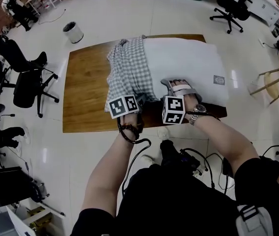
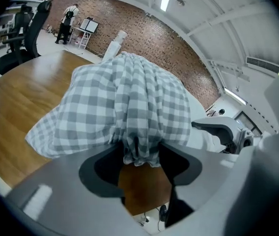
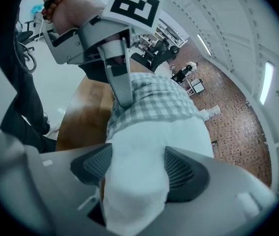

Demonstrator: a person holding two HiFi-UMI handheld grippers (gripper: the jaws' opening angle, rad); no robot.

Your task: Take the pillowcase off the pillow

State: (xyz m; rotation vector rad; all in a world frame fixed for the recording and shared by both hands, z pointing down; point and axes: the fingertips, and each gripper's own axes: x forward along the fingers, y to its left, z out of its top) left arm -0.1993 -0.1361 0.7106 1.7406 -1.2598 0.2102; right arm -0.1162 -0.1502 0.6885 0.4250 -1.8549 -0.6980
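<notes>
A white pillow [image 1: 183,63] lies on the wooden table [image 1: 85,87]. A grey-and-white checked pillowcase [image 1: 129,68] covers only its left end and is rumpled there. My left gripper [image 1: 137,99] is at the pillowcase's near edge. In the left gripper view its jaws [image 2: 142,156] stand apart with the bunched hem [image 2: 140,149] between them, and I see no squeeze. My right gripper [image 1: 178,86] is at the pillow's near edge. Its wide-spread jaws [image 3: 135,168] flank a bare white pillow corner [image 3: 137,181], which fills the gap. The left gripper [image 3: 120,82] shows there too, on the checked cloth.
Office chairs [image 1: 29,80] stand left of the table, with a white bin [image 1: 73,32] behind it. Another chair [image 1: 230,6] stands far right and a wooden stool [image 1: 269,82] right. Cables [image 1: 193,159] trail on the floor at the person's feet.
</notes>
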